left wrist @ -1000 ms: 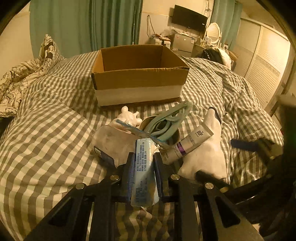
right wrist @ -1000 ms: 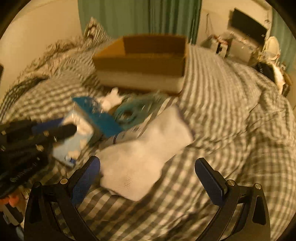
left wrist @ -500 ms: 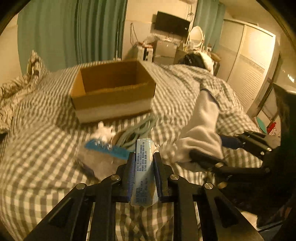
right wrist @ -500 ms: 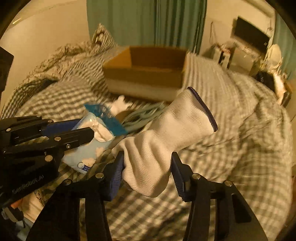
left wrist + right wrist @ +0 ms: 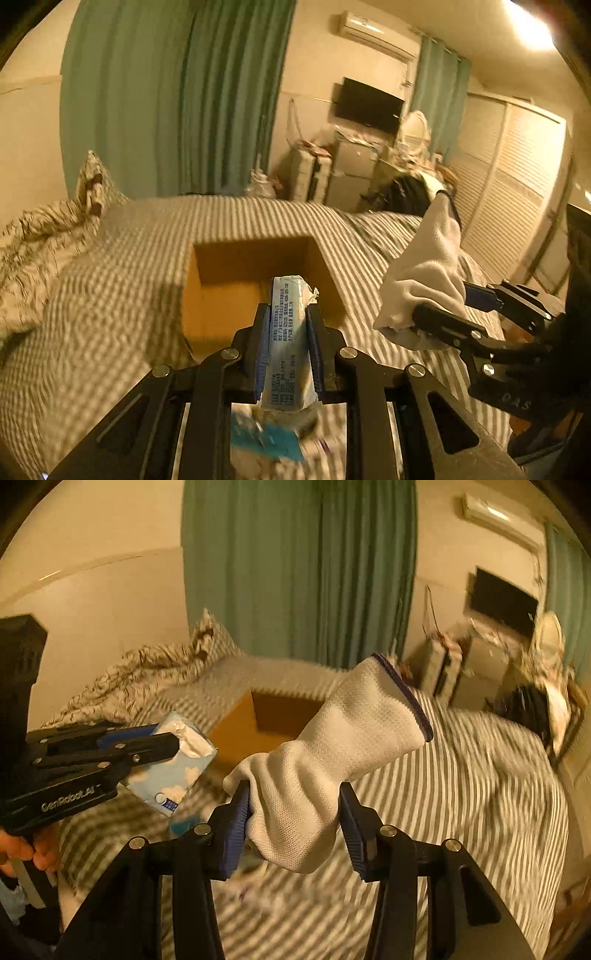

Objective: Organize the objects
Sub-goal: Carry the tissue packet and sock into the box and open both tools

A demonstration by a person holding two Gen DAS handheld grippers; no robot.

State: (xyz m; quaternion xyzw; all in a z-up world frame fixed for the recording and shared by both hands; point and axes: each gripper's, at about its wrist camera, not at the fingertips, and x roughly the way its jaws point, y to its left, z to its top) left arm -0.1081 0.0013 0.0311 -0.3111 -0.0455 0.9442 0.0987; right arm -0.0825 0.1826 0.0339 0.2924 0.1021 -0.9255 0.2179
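- Tissue pack [image 5: 290, 339]: soft, light, crushable; left gripper [image 5: 286, 354] clamps its middle, near the cardboard box [image 5: 255, 284].
- Glove [image 5: 325, 768]: limp; right gripper [image 5: 293, 823] pinches its fingers end, short of the box.

The tissue pack [image 5: 173, 775] is pale blue with white clouds and a small dark blue mark near one corner; its narrow side [image 5: 289, 343] carries dark print on light blue. The glove [image 5: 332, 771] is white knit with a dark navy band around the cuff. The cardboard box [image 5: 255, 284] is plain tan brown. The bedcover [image 5: 480, 775] is checked in grey and white. The left gripper [image 5: 286, 350] and right gripper [image 5: 295, 830] are black with blue ribbed pads. The curtains [image 5: 177, 96] are teal green, the pillow [image 5: 210, 638] white with dark patterning.
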